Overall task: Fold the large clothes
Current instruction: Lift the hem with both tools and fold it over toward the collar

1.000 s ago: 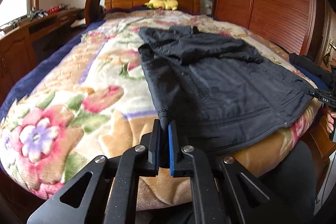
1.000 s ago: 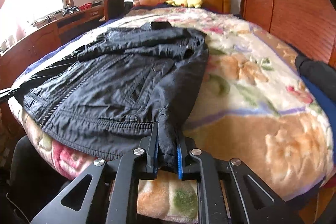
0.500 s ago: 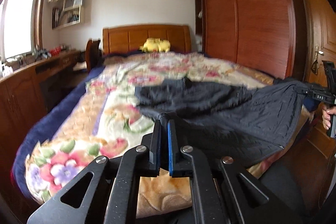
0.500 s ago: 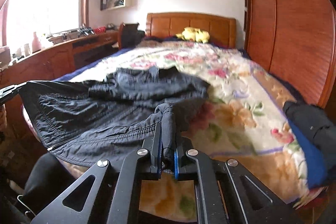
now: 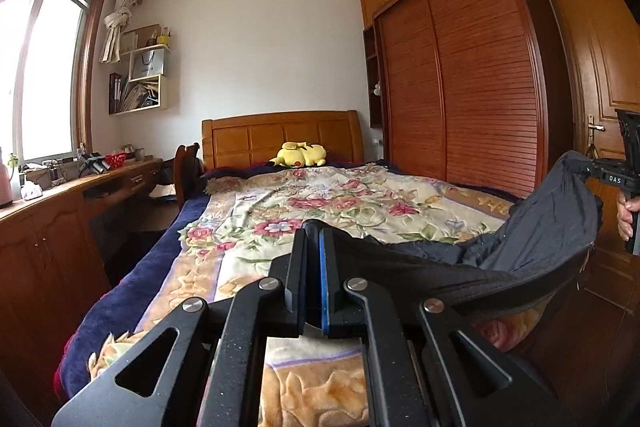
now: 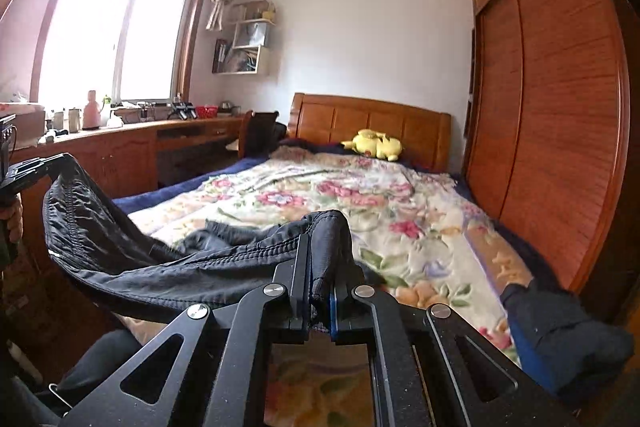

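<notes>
A black jacket (image 5: 540, 227) hangs in a sagging span between both grippers above the floral blanket (image 5: 320, 195) on the bed. My left gripper (image 5: 314, 233) is shut on one hem corner. In the right wrist view my right gripper (image 6: 320, 267) is shut on the other hem corner, with the fabric bunched over its fingertips. The jacket (image 6: 160, 267) stretches left to the left gripper (image 6: 28, 169), held by a hand. The right gripper (image 5: 596, 171) shows at the far right of the left wrist view. The jacket's far end still trails on the blanket.
A yellow plush toy (image 5: 298, 155) lies by the wooden headboard. A wooden desk (image 5: 60, 207) and chair (image 5: 186, 167) line the left side, and a slatted wardrobe (image 5: 460, 87) the right. Dark folded clothes (image 6: 560, 331) sit at the bed's near right edge.
Both grippers have risen and tilted up, lifting the jacket's hem off the bed. The jacket lay flat before and now hangs between them.
</notes>
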{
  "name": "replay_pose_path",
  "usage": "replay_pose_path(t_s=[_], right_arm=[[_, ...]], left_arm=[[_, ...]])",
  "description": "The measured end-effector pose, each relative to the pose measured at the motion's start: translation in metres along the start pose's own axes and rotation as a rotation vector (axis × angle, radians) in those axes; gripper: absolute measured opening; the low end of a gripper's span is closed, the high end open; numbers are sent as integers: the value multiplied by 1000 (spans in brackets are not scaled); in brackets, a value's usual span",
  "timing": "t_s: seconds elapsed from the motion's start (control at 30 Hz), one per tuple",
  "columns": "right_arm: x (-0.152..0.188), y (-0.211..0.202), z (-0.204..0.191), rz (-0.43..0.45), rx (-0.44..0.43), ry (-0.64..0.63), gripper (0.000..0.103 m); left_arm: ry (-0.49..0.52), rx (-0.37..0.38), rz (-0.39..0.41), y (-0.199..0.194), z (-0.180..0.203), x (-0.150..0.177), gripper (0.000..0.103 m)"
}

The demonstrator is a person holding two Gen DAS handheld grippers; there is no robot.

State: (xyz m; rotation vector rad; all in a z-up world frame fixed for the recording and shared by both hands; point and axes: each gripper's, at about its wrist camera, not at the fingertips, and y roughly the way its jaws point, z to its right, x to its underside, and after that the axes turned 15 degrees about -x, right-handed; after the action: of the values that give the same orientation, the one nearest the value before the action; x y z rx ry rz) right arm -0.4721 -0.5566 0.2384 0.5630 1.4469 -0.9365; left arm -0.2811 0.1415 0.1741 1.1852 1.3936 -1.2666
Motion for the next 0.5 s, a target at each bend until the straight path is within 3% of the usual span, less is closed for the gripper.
replay_pose_path(t_s=[0.27,0.5], right_arm=[[29,61,33,-142,20,29,6],[34,105,58,-184,9,74,5]], left_arm=[[37,-18,-91,55,9,24,6],[26,-34,-156,113,12,44,6]])
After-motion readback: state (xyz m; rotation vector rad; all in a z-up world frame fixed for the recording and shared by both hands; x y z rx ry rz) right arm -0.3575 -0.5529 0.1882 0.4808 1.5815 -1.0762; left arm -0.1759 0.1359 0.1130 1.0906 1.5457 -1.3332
